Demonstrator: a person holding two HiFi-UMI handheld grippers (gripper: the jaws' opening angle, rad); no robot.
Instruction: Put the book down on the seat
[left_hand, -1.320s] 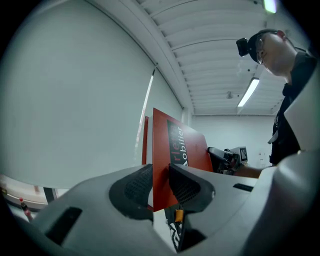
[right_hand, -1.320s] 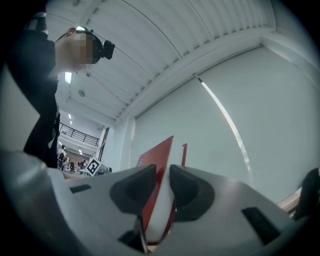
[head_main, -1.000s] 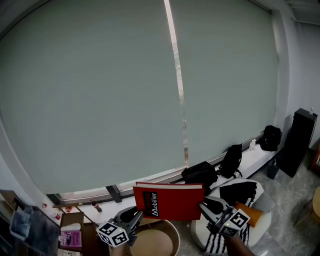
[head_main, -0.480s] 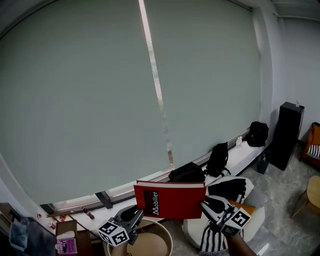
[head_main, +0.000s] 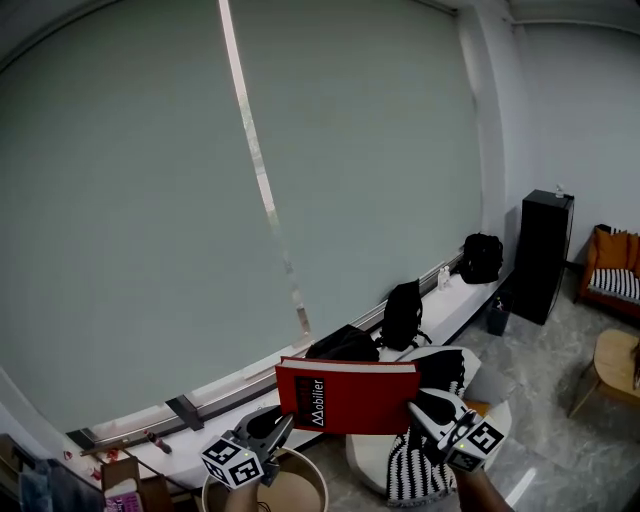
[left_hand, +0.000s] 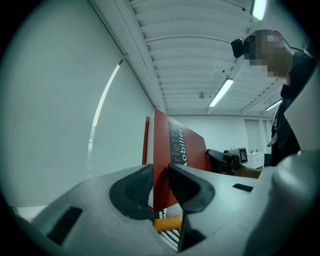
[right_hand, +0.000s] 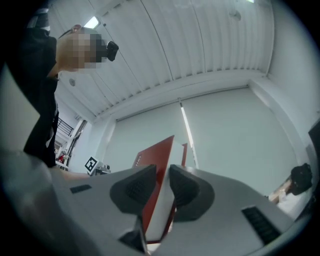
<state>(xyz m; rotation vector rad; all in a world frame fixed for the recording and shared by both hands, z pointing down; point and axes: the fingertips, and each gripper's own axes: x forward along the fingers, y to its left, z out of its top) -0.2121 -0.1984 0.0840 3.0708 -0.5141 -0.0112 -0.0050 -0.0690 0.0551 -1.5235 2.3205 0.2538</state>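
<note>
red book (head_main: 348, 397) hangs aloft, left gripper (head_main: 281, 428) and right gripper (head_main: 414, 409) fingers clamped on its ends; lowering onto the white seat (head_main: 366, 450), probably the one meant, is left.

— Where does your head camera sit?
— Above and behind the red book (head_main: 347, 397), well back from it, facing the window blind (head_main: 150, 220) beyond the book.
— And the gripper views?
— Each rides right at one end of the book, looking along it. My left gripper (head_main: 281, 424) view faces my right gripper (head_main: 416, 409); the right faces back. All three share the book.
</note>
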